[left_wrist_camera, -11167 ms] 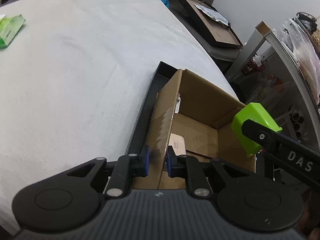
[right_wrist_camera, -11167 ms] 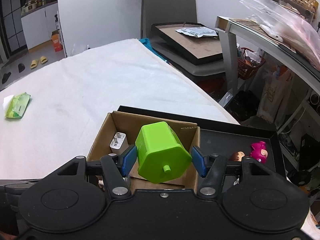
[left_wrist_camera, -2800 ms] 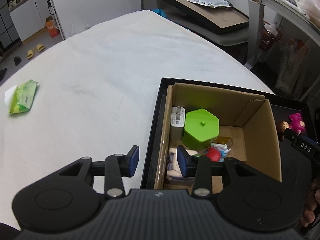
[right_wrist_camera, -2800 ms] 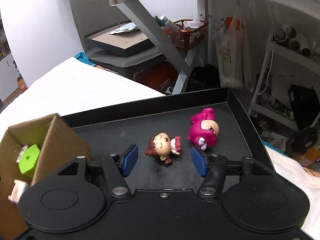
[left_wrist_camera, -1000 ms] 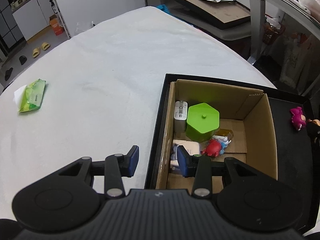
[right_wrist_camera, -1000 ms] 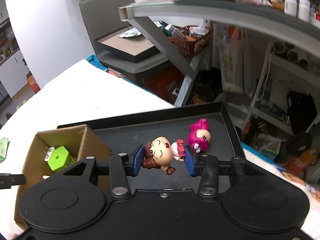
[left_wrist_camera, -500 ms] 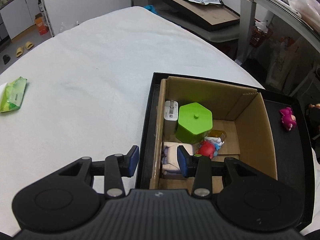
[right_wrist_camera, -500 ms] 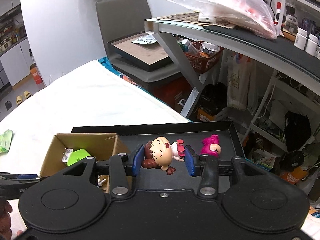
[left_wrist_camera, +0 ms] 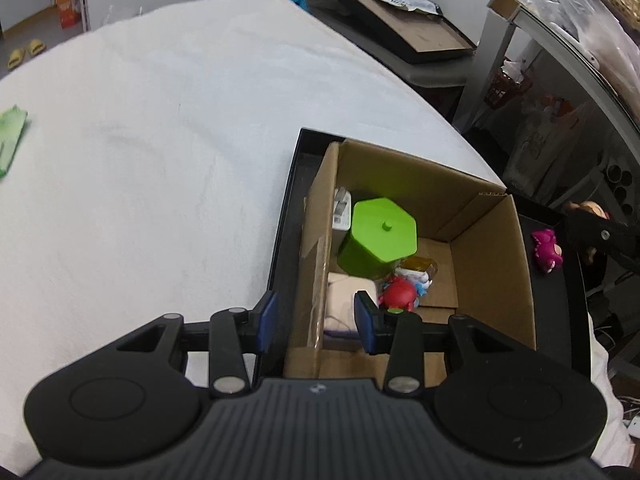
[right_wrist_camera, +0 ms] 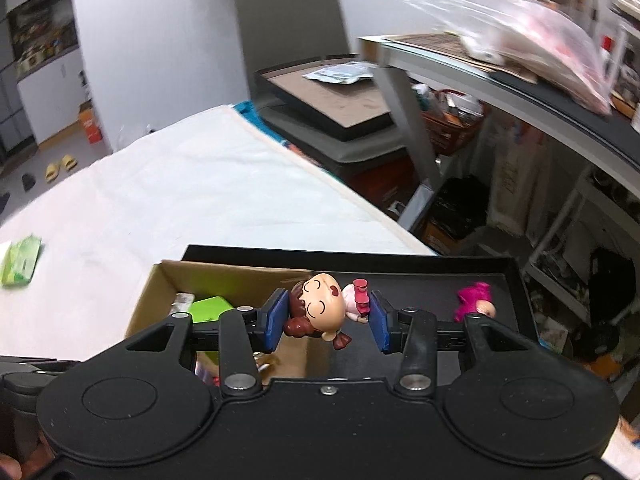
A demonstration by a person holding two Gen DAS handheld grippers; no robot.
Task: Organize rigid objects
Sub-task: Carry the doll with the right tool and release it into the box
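Fingers (right_wrist_camera: 280, 316) of the right gripper (right_wrist_camera: 326, 316) clamp the doll figurine (right_wrist_camera: 320, 308) at head and feet, above the cardboard box (right_wrist_camera: 160, 292) rim. Rigid, light, smooth plastic; likely slippery. Left gripper (left_wrist_camera: 316, 316) fingers straddle the box's left wall, parted, empty.
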